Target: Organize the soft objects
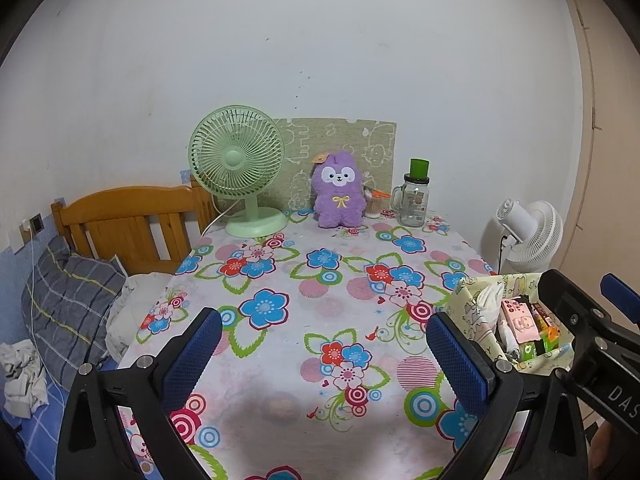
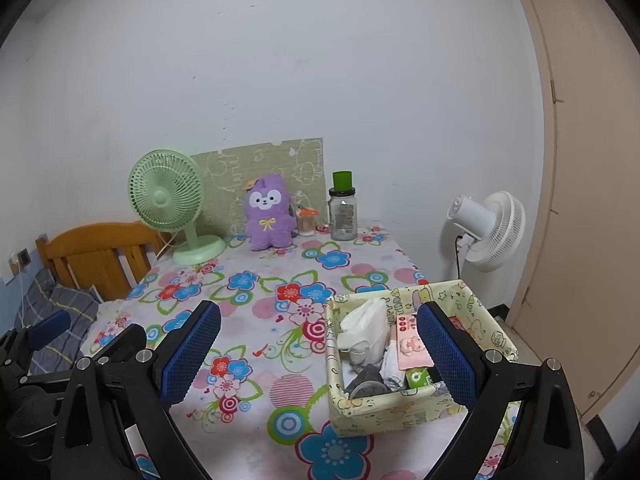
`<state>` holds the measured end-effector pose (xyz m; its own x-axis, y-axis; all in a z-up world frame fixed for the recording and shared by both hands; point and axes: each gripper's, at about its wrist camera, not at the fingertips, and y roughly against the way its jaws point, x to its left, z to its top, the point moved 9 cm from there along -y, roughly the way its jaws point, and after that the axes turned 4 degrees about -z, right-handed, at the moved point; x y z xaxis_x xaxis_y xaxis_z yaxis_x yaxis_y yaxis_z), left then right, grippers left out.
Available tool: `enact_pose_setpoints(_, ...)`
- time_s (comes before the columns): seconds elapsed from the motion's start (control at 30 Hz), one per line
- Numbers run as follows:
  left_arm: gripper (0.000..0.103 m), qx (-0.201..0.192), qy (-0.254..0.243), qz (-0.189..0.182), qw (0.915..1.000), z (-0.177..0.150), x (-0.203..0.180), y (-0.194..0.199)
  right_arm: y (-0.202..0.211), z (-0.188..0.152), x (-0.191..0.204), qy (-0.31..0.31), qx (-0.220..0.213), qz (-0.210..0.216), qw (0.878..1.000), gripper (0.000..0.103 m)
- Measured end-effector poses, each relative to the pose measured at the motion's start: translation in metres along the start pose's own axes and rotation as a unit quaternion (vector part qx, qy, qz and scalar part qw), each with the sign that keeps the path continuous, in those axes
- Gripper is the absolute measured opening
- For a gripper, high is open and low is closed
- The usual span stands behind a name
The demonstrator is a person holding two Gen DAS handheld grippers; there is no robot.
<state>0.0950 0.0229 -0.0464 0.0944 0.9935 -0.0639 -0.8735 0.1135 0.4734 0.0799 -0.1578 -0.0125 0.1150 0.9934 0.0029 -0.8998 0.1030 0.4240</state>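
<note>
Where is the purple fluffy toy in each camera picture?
Left wrist view: the purple plush toy sits upright at the far end of the table, just right of centre, between the green fan and the glass jar.
Right wrist view: the same toy sits left of centre, again between fan and jar.
Shared landmark: the green fan stands to the toy's left in both views.

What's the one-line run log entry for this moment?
left gripper open, empty | right gripper open, empty | purple plush upright by wall | fabric basket filled
</note>
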Motion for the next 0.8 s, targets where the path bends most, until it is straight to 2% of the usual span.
enact_pose_setpoints(0.8, 0.103, -0.003, -0.003, 0.001, 1.0, 0.0015, -0.0017, 0.0, -0.0002, 0.0, -0.001, 0.0, 0.0, 0.0, 1.0, 0.1)
